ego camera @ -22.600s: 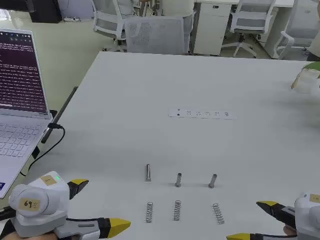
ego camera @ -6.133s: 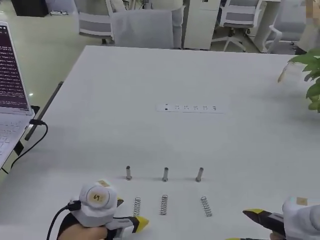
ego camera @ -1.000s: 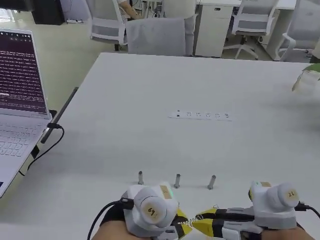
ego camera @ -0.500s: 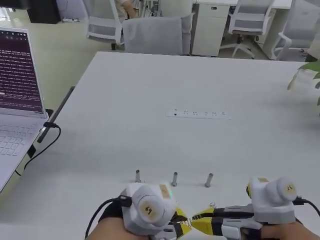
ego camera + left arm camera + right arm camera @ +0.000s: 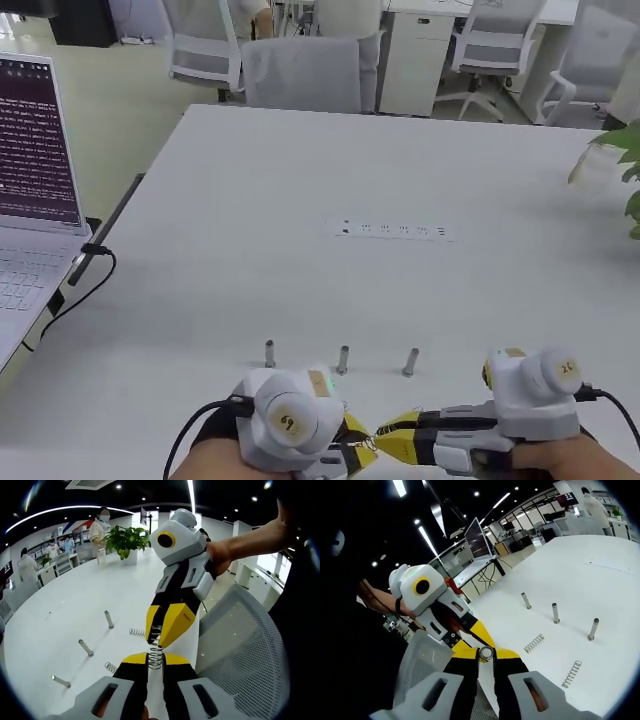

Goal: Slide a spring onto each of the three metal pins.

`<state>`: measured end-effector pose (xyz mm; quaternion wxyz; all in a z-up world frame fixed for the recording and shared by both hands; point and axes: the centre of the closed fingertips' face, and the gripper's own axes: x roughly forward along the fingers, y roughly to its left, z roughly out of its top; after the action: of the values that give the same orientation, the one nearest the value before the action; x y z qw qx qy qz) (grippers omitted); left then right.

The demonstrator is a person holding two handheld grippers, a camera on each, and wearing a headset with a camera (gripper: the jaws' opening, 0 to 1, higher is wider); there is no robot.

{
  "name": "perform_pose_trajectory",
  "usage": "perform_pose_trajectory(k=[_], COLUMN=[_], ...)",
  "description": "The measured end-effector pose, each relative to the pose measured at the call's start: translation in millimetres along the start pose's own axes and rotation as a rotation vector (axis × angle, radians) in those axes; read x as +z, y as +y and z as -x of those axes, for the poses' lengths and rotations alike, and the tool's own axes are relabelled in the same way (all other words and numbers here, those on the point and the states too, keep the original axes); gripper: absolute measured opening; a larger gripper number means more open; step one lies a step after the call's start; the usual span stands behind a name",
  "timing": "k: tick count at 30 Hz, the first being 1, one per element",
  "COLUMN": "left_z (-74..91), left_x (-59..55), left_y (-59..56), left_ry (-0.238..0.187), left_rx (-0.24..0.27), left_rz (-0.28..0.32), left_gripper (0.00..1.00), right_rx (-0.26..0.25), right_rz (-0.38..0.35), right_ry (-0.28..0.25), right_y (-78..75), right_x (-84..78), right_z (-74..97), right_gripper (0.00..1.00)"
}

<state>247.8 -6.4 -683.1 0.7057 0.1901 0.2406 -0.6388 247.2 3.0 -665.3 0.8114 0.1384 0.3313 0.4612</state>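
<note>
Left gripper view: left gripper and right gripper, tip to tip, both pinch one spring, likely passing it over for the pins just beyond them.

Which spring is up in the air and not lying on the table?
The spring pinched between the left gripper and right gripper. The other two springs lie flat on the table by the pins.
</note>
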Motion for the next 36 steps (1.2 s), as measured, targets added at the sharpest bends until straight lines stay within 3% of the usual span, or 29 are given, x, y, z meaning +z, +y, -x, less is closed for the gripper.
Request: perform_pose_trajectory(k=[20,28,31,36], left_z=[-5.5,-6.4,-5.2,-4.8], left_x=[5.2,11.3,17.7,26.6], left_y=[-2.3,-3.8,-2.3,-1.6], left_ry=[-0.013,-0.041,-0.064,-0.093], left_rx=[-0.007,-0.020,-0.019,-0.028], left_rz=[-0.006,-0.007,-0.005,-0.008], left_gripper=[0.03,0.02,0.02,0.02], right_rx=[-0.018,-0.033,-0.033,-0.038], right_rz=[0.062,0.177,0.244,0.296], right_ry=[0.038,0.133,0.199,0.217], right_y=[1.4,1.3,1.3,2.4], right_x=[6.8,6.3,2.8,13.4], right_z=[5.0,8.4,12.3,19.3], right_gripper=[0.08,0.10,0.12,0.16])
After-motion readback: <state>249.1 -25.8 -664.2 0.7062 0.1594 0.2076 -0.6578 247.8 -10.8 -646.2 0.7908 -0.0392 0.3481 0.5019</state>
